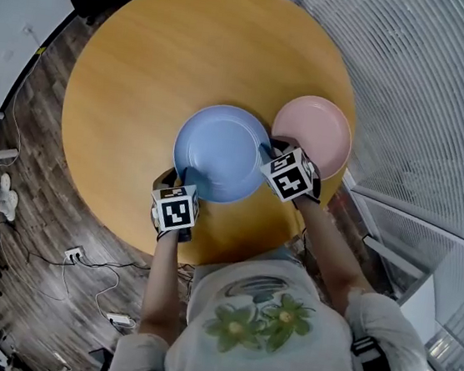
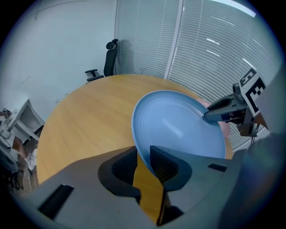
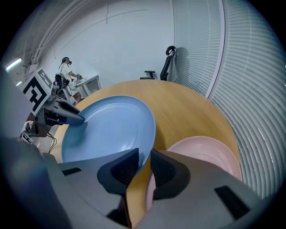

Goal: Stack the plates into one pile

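Left hand-held gripper, its ribbed dark pads clamped on the near rim of the blue plate. The right hand-held gripper pinches the opposite rim in the same way. The blue plate is round, shallow and smooth with a glossy glaze, and is held between the two above the round wood-grain table. The pink plate, of like shape with a matte sheen, lies flat just beside it near the table's edge.
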`<state>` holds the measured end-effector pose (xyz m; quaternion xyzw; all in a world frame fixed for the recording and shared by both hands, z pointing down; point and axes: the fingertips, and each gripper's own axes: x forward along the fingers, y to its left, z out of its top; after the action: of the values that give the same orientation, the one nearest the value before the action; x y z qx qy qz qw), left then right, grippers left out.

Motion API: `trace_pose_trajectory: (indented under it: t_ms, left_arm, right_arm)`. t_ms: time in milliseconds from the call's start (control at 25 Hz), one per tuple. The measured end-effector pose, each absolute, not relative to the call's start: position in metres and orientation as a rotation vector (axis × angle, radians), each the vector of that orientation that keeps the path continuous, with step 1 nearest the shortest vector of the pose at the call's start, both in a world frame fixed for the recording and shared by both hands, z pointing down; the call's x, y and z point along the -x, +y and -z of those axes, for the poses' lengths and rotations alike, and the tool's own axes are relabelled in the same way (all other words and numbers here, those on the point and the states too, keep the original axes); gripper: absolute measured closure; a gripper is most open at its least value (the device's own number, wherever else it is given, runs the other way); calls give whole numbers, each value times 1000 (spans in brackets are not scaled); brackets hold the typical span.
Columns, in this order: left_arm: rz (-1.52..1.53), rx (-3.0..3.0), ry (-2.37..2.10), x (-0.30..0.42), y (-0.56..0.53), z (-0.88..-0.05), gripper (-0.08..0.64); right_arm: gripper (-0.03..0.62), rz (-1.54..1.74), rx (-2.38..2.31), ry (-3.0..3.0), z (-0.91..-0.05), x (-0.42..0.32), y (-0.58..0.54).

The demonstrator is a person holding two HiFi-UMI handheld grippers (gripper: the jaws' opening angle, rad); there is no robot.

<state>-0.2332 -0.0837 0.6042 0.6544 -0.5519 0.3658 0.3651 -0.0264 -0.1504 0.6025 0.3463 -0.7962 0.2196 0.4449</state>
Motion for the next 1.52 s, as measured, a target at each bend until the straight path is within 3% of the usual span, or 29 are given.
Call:
trace_pose_trajectory:
  t_ms: [760, 1520]
  left_arm:
    - [-1024, -1820, -1300, 179, -18, -580, 454]
    - [-1104, -2022, -1126, 62, -9, -564, 456]
  right_arm:
    - [489, -635, -1025, -1902, -572, -40, -50]
    - [492, -743, -1267, -1799, -557, -157, 3]
